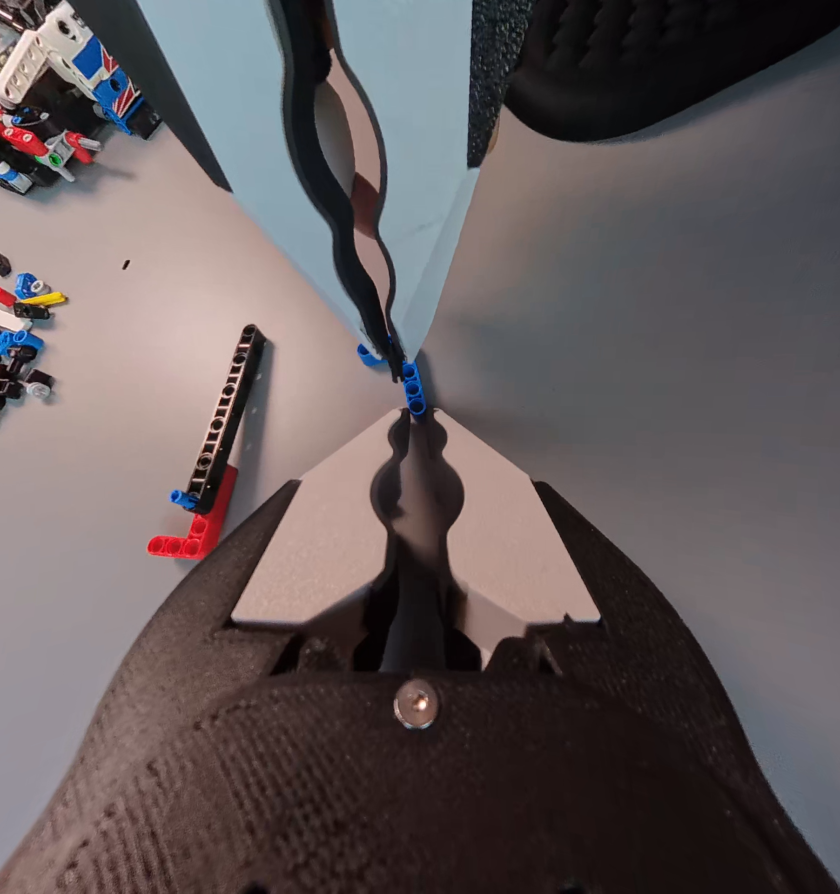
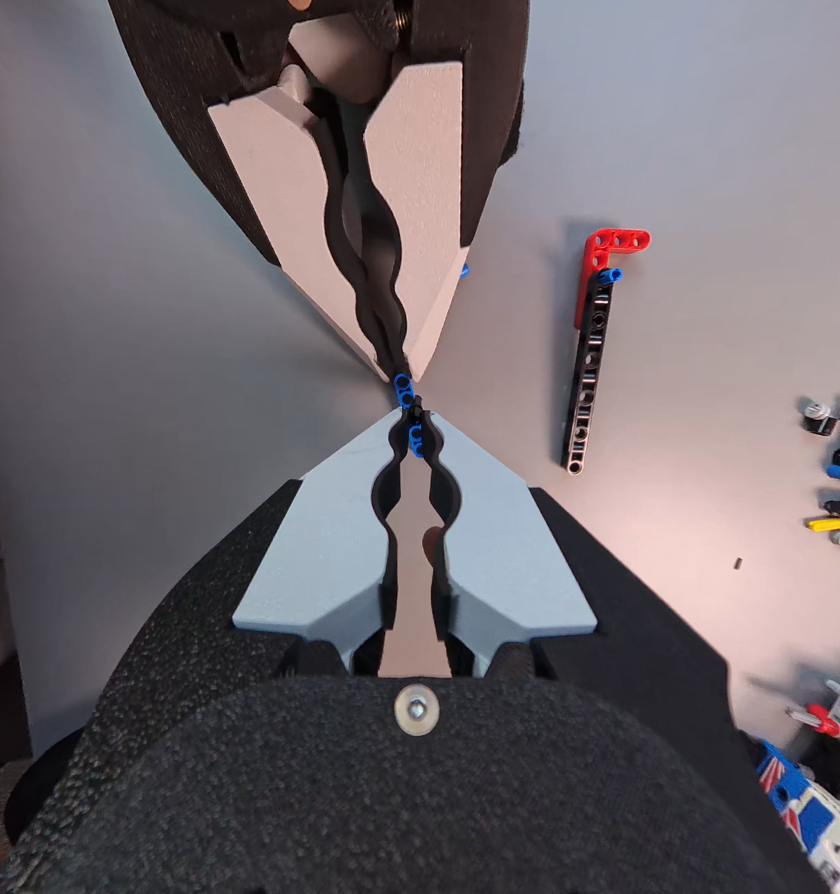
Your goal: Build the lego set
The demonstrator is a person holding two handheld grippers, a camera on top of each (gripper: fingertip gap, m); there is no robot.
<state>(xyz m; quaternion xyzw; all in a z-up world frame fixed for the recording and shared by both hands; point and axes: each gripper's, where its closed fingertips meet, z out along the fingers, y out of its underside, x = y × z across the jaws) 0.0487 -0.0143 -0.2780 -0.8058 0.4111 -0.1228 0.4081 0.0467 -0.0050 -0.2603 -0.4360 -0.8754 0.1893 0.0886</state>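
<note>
Left gripper (image 1: 410, 413): grey fingers are pinching one end of the small blue beam (image 1: 414, 389).
Right gripper (image 2: 415, 411): light-blue fingers are pinching its other end, tip to tip with the left.
Blue beam: it is hanging between both tips, above the grey worktop (image 1: 650, 387).
Nearby: a black beam (image 1: 224, 416) is lying across a red L-piece (image 1: 190, 537); loose pieces (image 1: 11, 338) are sitting well apart.

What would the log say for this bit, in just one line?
step: joining | left gripper: shut on blue beam | right gripper: shut on same beam | black beam: on table
</note>
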